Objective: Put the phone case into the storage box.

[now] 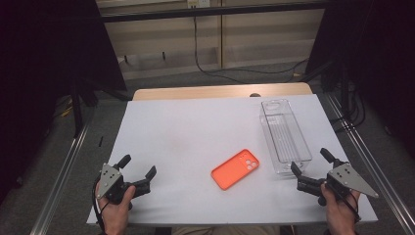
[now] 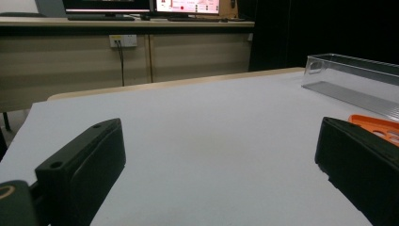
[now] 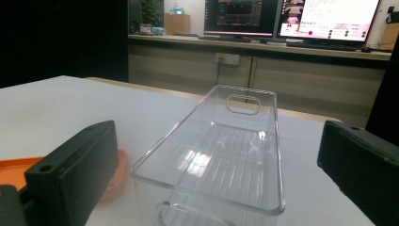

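Observation:
An orange phone case (image 1: 236,169) lies flat near the middle front of the white table (image 1: 195,127); its edge shows in the left gripper view (image 2: 376,126) and the right gripper view (image 3: 14,169). A clear plastic bin (image 1: 285,135) stands empty at the right, lengthwise away from me, and fills the centre of the right gripper view (image 3: 221,155). My left gripper (image 1: 139,171) rests open at the front left corner, held by a hand. My right gripper (image 1: 311,163) is open just in front of the bin's near end. Nothing lies between either pair of jaws.
A wooden table edge (image 1: 220,91) runs behind the white surface. Metal rails (image 1: 63,171) flank both sides. Cables (image 1: 210,68) trail on the floor beyond. A desk with monitors (image 3: 291,19) stands far behind.

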Demonstrator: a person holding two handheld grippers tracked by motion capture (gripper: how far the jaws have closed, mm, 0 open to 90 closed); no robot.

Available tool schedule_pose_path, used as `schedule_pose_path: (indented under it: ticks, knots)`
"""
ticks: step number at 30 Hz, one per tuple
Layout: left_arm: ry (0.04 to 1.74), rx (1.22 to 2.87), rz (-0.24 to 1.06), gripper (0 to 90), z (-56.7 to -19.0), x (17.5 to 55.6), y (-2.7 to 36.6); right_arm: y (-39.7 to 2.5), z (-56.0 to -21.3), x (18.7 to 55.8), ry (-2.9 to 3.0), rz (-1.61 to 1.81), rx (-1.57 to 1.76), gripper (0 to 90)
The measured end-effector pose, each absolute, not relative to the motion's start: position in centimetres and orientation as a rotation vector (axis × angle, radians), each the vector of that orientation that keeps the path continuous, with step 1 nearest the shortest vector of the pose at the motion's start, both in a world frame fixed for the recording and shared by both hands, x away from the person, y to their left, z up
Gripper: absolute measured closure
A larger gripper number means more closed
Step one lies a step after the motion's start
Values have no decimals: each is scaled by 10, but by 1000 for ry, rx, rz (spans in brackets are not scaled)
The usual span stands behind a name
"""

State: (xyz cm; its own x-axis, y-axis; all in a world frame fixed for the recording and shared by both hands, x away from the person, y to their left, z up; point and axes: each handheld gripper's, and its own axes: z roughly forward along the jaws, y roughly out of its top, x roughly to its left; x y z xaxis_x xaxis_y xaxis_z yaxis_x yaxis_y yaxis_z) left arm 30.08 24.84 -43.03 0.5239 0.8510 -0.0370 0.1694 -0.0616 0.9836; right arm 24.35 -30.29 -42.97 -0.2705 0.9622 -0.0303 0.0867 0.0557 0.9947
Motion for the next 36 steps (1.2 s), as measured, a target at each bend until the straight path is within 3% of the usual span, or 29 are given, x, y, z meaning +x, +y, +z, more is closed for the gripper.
schedule_pose_path:
  ticks: [22, 36]
  knots:
    - [881, 1592, 653, 23, -428, 303, 235, -303, -431, 244, 1519, 1341, 1102, 0]
    - [770, 1661, 494, 30, -427, 308, 224, -303, -430, 243, 1513, 1342, 1108, 0]
